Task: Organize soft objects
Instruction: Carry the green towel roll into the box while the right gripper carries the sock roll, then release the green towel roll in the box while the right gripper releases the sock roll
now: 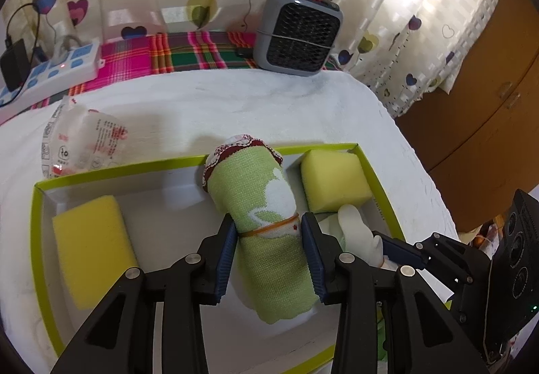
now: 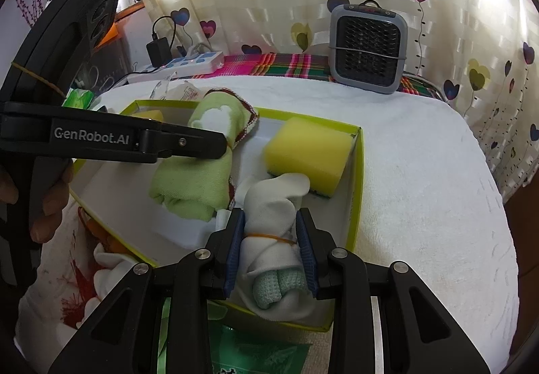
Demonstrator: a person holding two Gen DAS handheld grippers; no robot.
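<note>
A green rolled towel [image 1: 266, 239] with a rubber band and red-trimmed end lies in the green-rimmed box [image 1: 37, 226]; my left gripper [image 1: 268, 236] is shut on its middle. My right gripper [image 2: 271, 239] is shut on a white rolled cloth [image 2: 273, 222] bound with a rubber band, mint fabric showing at its near end, low in the box [image 2: 357, 178] beside the green towel [image 2: 188, 182]. The white cloth [image 1: 357, 229] and the right gripper [image 1: 397, 249] show in the left wrist view. Two yellow sponges [image 1: 91, 246] [image 1: 331, 178] sit at the box's ends; one sponge [image 2: 306, 155] touches the white cloth.
The box rests on a white towel-covered table [image 1: 235, 111]. A crinkled plastic packet [image 1: 77, 138] lies beyond the box. A grey fan heater [image 1: 296, 30], a power strip [image 1: 57, 71] and a heart-print curtain stand behind. A hand [image 2: 43, 199] holds the left gripper.
</note>
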